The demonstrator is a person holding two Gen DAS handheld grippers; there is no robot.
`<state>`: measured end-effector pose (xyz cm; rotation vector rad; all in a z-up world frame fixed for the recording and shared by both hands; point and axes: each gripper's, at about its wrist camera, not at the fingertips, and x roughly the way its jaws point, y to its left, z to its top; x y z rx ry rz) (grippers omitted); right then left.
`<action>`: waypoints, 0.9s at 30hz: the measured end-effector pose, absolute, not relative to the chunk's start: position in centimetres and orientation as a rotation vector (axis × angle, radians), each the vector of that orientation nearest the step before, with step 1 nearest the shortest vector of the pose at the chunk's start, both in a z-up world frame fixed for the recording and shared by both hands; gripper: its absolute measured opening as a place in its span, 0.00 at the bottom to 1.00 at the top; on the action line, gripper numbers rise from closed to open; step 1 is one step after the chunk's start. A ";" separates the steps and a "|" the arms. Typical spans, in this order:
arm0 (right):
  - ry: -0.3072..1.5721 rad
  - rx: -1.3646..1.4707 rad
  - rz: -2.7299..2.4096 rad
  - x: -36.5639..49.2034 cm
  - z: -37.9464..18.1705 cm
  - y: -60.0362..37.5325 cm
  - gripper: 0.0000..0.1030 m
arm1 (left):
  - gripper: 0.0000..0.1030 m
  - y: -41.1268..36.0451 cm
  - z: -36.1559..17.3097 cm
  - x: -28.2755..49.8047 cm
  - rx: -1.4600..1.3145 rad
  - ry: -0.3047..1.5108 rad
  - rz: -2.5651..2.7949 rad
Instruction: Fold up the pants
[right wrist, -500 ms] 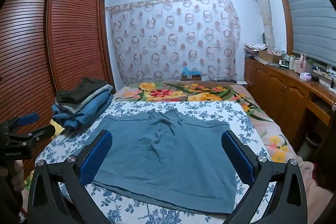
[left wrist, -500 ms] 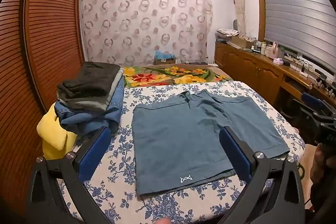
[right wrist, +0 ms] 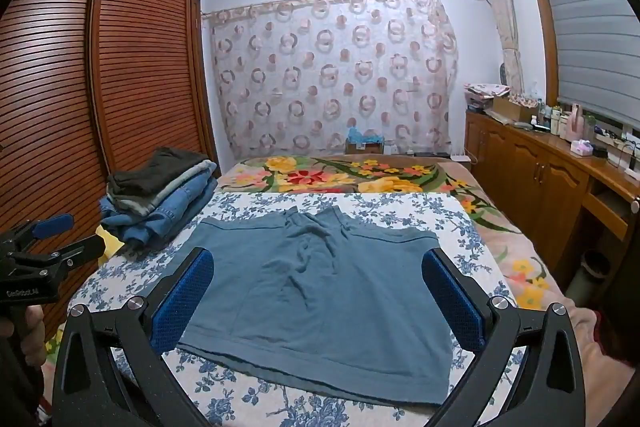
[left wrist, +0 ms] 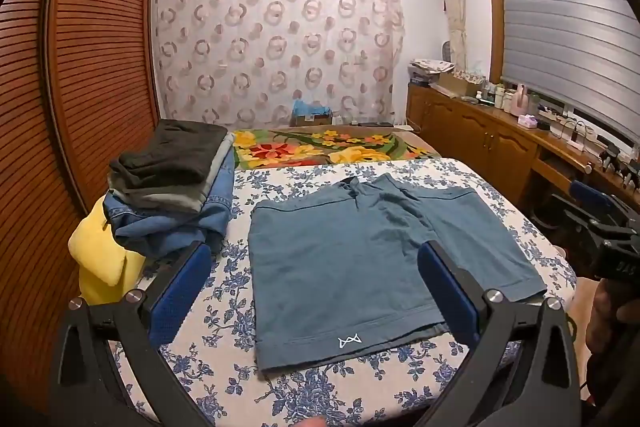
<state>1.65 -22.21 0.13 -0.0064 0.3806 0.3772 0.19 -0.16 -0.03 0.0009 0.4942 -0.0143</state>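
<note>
A pair of teal-blue shorts (left wrist: 352,259) lies flat and spread on the blue-flowered bed sheet (left wrist: 224,383), leg hems toward me, waistband far; a small white logo sits at the near left hem. The shorts also show in the right wrist view (right wrist: 320,291). My left gripper (left wrist: 314,301) is open and empty, held above the near left part of the shorts. My right gripper (right wrist: 318,301) is open and empty, held above the near hem. Each gripper shows at the edge of the other's view: the right gripper (left wrist: 600,215) and the left gripper (right wrist: 44,247).
A stack of folded clothes (left wrist: 172,187) (dark, grey, denim) rests on the bed's left side over a yellow item (left wrist: 100,259). A slatted wooden wardrobe (left wrist: 88,67) stands to the left. A flowered blanket (left wrist: 320,147) lies beyond the sheet. A wooden counter (left wrist: 500,135) runs along the right wall.
</note>
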 end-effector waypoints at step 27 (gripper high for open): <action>0.375 -0.006 0.386 1.2 0.4 -22.2 1.00 | 1.00 -0.6 0.6 -0.4 -0.005 0.480 -0.014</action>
